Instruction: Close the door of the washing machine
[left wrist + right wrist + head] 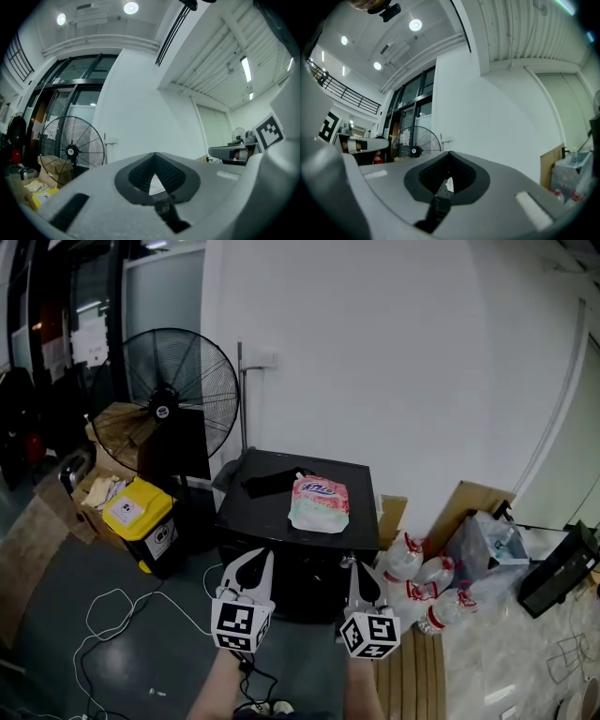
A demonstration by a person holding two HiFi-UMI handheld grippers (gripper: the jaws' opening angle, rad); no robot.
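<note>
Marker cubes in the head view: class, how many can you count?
2: one cube on the left tool, another cube on the right tool, both near the bottom edge. None looks hidden.

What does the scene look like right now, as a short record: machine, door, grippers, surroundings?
machine: black washing machine against the white wall
door: front too dark in the head view; open or closed cannot be told
on top: pink and green pouch, flat black item beside it
left gripper: jaws together, empty, held in front of the machine
right gripper: jaws together, empty, held in front of the machine
left of machine: yellow bin, standing fan
right of machine: plastic bottles on the floor
</note>
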